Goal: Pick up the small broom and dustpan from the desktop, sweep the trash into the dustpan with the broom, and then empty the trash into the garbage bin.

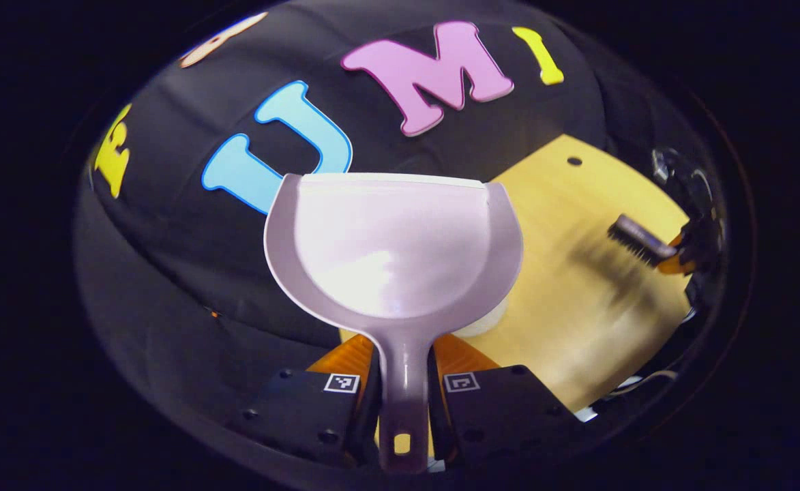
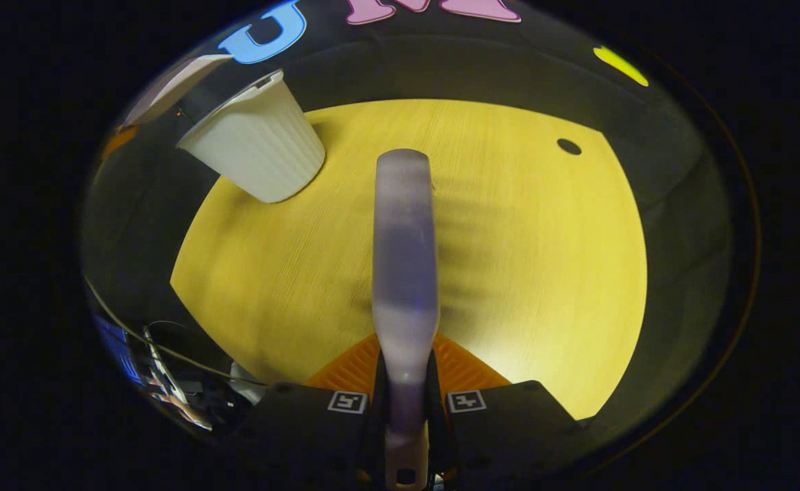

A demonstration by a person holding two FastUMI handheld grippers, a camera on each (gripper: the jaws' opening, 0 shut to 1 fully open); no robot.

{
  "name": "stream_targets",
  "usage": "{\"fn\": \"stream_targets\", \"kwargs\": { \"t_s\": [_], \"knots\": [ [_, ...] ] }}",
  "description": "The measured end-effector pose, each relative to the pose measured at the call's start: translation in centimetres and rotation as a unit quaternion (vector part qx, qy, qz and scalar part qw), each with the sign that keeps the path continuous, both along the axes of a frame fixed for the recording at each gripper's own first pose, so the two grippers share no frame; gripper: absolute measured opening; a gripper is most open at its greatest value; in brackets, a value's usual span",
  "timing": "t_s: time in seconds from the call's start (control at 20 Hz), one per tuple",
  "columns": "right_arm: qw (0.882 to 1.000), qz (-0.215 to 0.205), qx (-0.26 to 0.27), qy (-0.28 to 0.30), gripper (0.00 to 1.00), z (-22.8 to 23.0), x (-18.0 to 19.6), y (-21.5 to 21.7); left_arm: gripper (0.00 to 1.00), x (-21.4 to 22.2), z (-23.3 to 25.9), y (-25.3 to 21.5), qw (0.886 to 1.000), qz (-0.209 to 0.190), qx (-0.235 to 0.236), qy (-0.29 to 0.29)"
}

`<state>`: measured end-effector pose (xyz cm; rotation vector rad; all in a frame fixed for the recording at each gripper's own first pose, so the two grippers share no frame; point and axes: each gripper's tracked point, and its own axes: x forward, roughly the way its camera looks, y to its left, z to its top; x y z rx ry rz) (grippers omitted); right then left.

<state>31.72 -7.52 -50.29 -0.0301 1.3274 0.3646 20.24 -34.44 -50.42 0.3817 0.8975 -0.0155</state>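
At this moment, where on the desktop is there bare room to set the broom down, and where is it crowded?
In the right gripper view, the desktop lies bare from the broom across to the small dark hole near the far edge. It is tighter at the far left corner, where the white ribbed garbage bin stands. The dustpan is held off the surface.

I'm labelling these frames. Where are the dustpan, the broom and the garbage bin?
dustpan [image 1: 393,252]: left gripper view, middle of its scoop.
broom [image 2: 405,273]: right gripper view, back of its head.
garbage bin [image 2: 256,150]: right gripper view, ribbed side wall.
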Motion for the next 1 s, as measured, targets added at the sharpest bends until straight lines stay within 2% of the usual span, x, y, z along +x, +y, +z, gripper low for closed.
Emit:
{"fn": "stream_targets", "kwargs": {
  "t_s": [0.15,0.25,0.35,0.55,0.65,0.75,0.85,1.0],
  "knots": [
    [0.998,-0.049,0.002,-0.037,0.28,0.9,0.5,0.4,0.28,-2.1,-4.4,-9.4,0.990,-0.002,-0.142,-0.021],
    [0.995,-0.078,-0.001,-0.065,0.28,1.8,1.0,0.4,0.28,-3.4,-7.8,-14.4,0.981,-0.005,-0.192,-0.019],
    [0.994,-0.093,-0.009,-0.056,0.28,1.3,0.7,0.0,0.29,-4.2,-11.3,-17.7,0.974,0.001,-0.226,0.004],
    [0.994,-0.091,-0.036,-0.045,0.29,-1.1,-0.2,-0.4,0.29,-5.9,-18.0,-22.5,0.964,0.025,-0.259,0.061],
    [0.993,-0.106,-0.038,-0.034,0.28,-2.6,0.0,0.1,0.29,-5.1,-21.3,-24.3,0.960,0.043,-0.262,0.090],
    [0.994,-0.098,-0.050,-0.028,0.28,-4.7,0.1,0.1,0.29,-3.5,-23.9,-25.7,0.958,0.066,-0.258,0.108],
    [0.994,-0.084,-0.068,-0.008,0.29,-6.8,-0.3,0.5,0.29,-2.1,-24.8,-26.3,0.953,0.096,-0.258,0.122],
    [0.993,-0.091,-0.079,0.017,0.29,-9.2,-0.6,0.7,0.29,-2.0,-24.7,-25.8,0.945,0.148,-0.250,0.149]
  ]
}}
